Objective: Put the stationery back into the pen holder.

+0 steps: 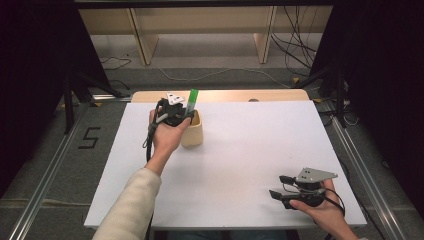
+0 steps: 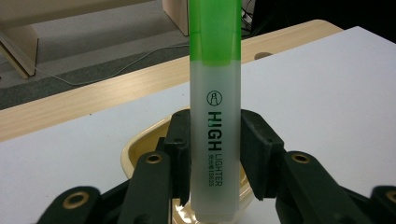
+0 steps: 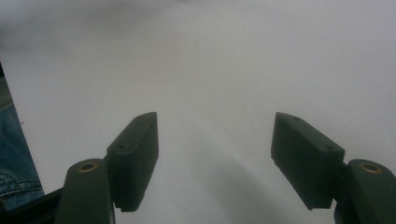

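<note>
The left tool (image 2: 212, 163) clamps the light, stiff, slick highlighter (image 2: 215, 116) mid-barrel over the cup (image 1: 192, 131), while the right tool (image 3: 215, 158) gapes empty.

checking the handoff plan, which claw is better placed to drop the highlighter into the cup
Left. The left claw is shut on the highlighter, upright right over the beige cup. The right claw is open, far off at the table's near right corner.

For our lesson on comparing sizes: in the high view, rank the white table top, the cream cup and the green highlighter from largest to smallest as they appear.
1. White table top, by far the largest.
2. Cream cup.
3. Green highlighter, a thin upright stick held by the left gripper over the cup; its lower part is hidden, so this last place is slightly unsure.
</note>
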Demonstrator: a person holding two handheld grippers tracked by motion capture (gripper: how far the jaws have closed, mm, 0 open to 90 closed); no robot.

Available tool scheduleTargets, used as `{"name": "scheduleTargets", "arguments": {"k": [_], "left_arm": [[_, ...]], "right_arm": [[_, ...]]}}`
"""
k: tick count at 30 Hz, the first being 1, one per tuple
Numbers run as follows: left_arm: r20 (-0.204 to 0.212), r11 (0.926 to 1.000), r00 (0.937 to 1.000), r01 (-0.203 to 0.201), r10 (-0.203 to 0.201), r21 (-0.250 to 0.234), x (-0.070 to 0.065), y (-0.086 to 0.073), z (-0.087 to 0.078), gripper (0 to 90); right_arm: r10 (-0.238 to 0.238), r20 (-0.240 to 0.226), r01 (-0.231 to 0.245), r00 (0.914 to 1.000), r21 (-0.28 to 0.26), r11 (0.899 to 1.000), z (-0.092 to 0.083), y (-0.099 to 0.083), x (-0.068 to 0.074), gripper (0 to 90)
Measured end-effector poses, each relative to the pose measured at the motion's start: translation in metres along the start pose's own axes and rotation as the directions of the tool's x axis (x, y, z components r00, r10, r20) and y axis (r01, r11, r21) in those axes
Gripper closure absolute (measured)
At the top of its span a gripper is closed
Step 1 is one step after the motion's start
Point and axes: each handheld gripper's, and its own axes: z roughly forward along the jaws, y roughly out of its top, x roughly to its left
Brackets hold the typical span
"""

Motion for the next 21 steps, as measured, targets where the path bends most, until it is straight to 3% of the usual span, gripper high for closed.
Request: {"name": "scheduleTargets", "arguments": {"k": [21], "left_arm": [[-0.011,0.9999,0.9999,-0.001,0.001,0.010,0.0000,0.0049,0.0099,66.2]], "right_arm": [[-0.003,-0.001,0.003,1.0000,0.000,1.000,0.0001,0.0000,-0.0003,32.7]]}}
